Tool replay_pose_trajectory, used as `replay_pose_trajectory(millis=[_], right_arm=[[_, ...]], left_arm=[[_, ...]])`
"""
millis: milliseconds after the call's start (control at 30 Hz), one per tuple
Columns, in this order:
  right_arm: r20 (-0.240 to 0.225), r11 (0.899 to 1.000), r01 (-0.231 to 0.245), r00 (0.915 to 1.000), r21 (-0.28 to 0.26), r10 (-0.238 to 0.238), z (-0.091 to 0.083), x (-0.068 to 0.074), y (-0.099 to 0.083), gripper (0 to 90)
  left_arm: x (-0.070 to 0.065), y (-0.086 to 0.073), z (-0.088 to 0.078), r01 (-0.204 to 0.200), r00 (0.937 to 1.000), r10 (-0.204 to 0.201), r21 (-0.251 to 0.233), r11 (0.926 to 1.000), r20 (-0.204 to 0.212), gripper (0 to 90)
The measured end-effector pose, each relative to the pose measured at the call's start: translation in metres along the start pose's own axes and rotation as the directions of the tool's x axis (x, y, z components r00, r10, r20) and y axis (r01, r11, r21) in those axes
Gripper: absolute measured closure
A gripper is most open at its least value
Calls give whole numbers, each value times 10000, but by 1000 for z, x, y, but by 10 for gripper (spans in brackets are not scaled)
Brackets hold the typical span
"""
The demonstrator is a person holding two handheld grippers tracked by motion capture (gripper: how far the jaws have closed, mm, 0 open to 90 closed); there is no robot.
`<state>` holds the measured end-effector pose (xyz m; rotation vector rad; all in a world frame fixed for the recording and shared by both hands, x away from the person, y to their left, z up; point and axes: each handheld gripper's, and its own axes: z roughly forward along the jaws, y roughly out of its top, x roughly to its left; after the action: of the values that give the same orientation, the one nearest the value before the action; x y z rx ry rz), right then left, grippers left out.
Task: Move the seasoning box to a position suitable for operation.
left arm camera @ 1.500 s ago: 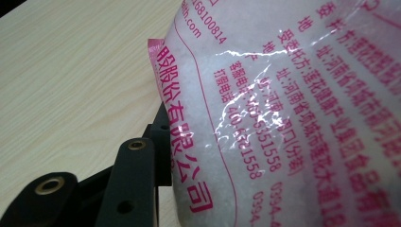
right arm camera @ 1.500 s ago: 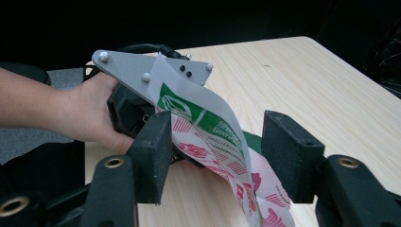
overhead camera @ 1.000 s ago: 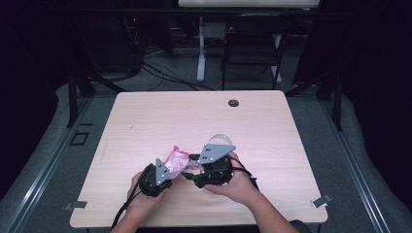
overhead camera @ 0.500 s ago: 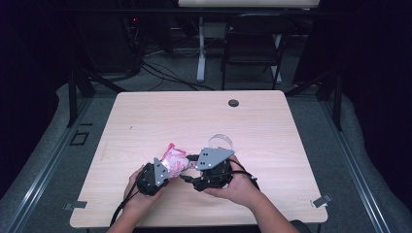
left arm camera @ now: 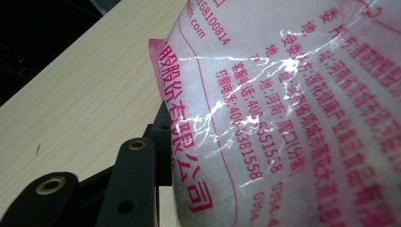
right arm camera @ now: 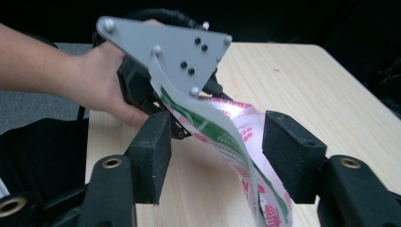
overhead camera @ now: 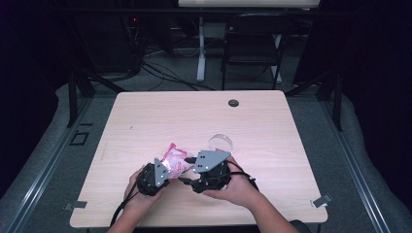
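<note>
That pink-printed plastic packet [overhead camera: 175, 161] looks light, floppy and slick. Left gripper [overhead camera: 163, 171] clamps its edge; right gripper [right arm camera: 215, 161] jaws sit open around it, not pinching.

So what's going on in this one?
A person at a pale wooden table works a crinkly clear plastic packet with pink print between two hand-held tongs. The left tongs grip one end of it. The right tongs stand open with the packet's other end between them, unpinched. A clear round lid lies nearby.
</note>
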<state>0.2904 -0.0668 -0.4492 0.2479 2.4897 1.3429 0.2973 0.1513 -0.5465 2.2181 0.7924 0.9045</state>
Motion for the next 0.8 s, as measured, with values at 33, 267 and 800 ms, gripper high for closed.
replay_pose_trajectory(millis=[33,267,800], right_arm=[[-43,10000,-29,10000,45,29,2,0,-1,455],[55,9989,-399,9992,239,398,7,-6,-7,540],[-11,9930,-910,9958,750,914,8,-13,-14,787]], left_arm=[[0,0,-1,-29,10000,29,-18,10000,24,590],[0,2,-5,-14,10000,15,-273,9996,52,590],[-1,3,-7,-162,9998,157,-379,9991,-132,591]])
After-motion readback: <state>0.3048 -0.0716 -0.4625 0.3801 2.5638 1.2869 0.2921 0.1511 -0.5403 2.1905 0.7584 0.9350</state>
